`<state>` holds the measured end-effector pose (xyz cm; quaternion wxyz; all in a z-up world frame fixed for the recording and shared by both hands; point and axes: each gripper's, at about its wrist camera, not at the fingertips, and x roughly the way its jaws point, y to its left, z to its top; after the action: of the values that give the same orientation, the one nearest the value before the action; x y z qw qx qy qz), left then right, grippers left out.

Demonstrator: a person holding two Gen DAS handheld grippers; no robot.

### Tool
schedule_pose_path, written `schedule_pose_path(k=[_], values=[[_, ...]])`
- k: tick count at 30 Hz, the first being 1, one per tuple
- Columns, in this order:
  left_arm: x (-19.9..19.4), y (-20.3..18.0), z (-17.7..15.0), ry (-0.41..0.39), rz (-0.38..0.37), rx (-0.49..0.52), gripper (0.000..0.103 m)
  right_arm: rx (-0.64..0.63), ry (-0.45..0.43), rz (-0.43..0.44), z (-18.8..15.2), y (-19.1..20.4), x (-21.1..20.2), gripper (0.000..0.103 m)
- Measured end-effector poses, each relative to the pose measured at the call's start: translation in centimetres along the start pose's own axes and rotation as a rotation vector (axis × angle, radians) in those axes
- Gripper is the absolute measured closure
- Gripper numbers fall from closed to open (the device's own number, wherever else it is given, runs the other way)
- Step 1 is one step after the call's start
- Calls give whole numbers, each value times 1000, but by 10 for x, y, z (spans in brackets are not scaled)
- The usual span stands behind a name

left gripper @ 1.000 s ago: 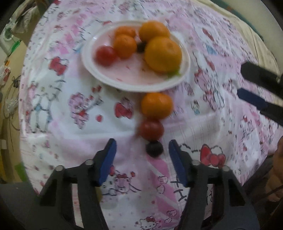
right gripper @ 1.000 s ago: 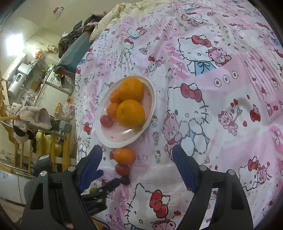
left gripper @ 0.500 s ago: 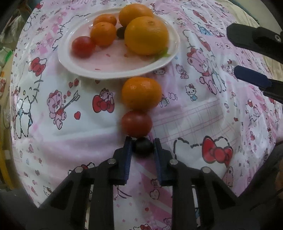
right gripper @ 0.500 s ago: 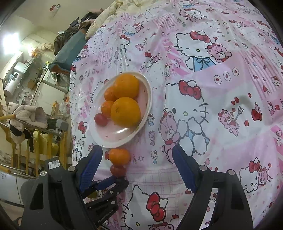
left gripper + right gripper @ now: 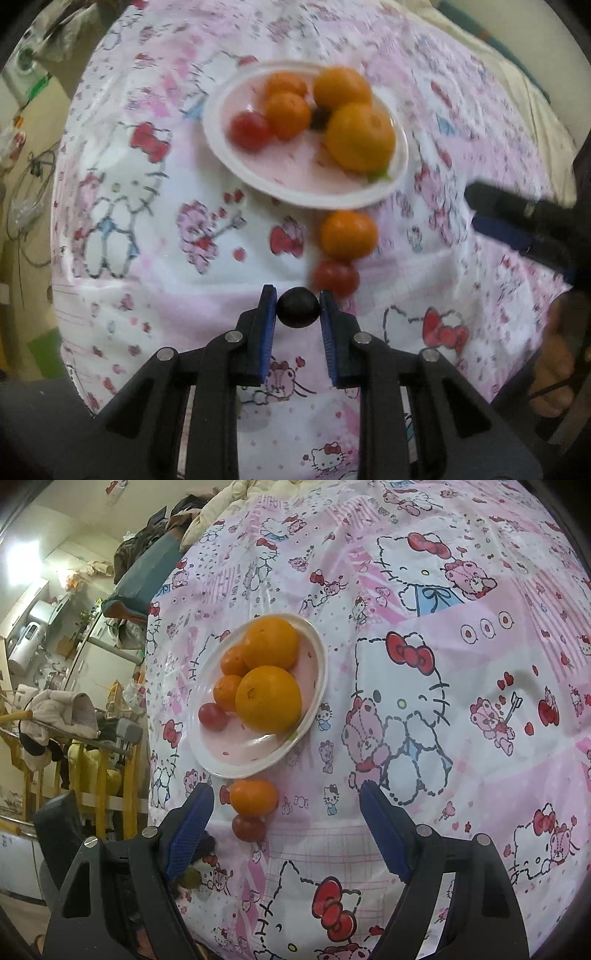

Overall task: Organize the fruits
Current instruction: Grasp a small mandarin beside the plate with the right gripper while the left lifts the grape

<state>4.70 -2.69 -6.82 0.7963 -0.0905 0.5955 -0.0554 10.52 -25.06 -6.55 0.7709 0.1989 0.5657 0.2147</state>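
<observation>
My left gripper [image 5: 298, 307] is shut on a small dark round fruit [image 5: 298, 307], held just above the cloth. Beyond it on the cloth lie a red cherry tomato [image 5: 336, 277] and a small orange [image 5: 348, 234]. The white plate [image 5: 236, 162] further back holds several oranges, a red tomato [image 5: 250, 130] and a dark fruit [image 5: 320, 117]. In the right wrist view my right gripper [image 5: 286, 823] stands open above the cloth, near the loose orange [image 5: 253, 796] and tomato [image 5: 248, 827]; the plate [image 5: 258, 766] lies beyond. Its fingers [image 5: 509, 236] show at the left view's right edge.
A pink cartoon-print tablecloth [image 5: 443, 701] covers the round table. Left of the table edge are a chair with clothes [image 5: 55, 716], shelves and kitchen clutter. A person's hand [image 5: 557, 373] shows at the lower right of the left wrist view.
My left gripper went from open to shut on the dark fruit, then lifted it off the cloth and drew back from the tomato. The right gripper stayed open and still.
</observation>
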Motion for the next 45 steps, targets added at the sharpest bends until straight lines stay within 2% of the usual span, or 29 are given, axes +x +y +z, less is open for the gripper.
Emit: schedule_pose_path(k=[4,8,16,19,20,22,28,37,45], values=[[-17,16,6,-50,-17,-35,83,20,26,45,0,1,8,20],[-25,18,15,-84,0,-58,83,42,106,97,0,8,31,28],[-23,14,22,-106,11,-58,83,-46,189,25,-5,33,79,40],[-22,16,23,-108,9,-67,83,-92,188,-26,-13,34,94,51],[-22,17,23,-110,8,-66,83,-96,179,-25,-13,34,93,57],[-22,16,23,-117,16,-62,83,-91,174,-7,-13,32,91,58],[-19,18,22,-118,42,-51,83,-91,163,20,-16,28,77,58],[-21,36,17,-98,54,-99,83,-72,119,39,-16,27,45,58],[-53,36,22,-144,136,-51,83,-65,12,100,-2,32,-4,58]])
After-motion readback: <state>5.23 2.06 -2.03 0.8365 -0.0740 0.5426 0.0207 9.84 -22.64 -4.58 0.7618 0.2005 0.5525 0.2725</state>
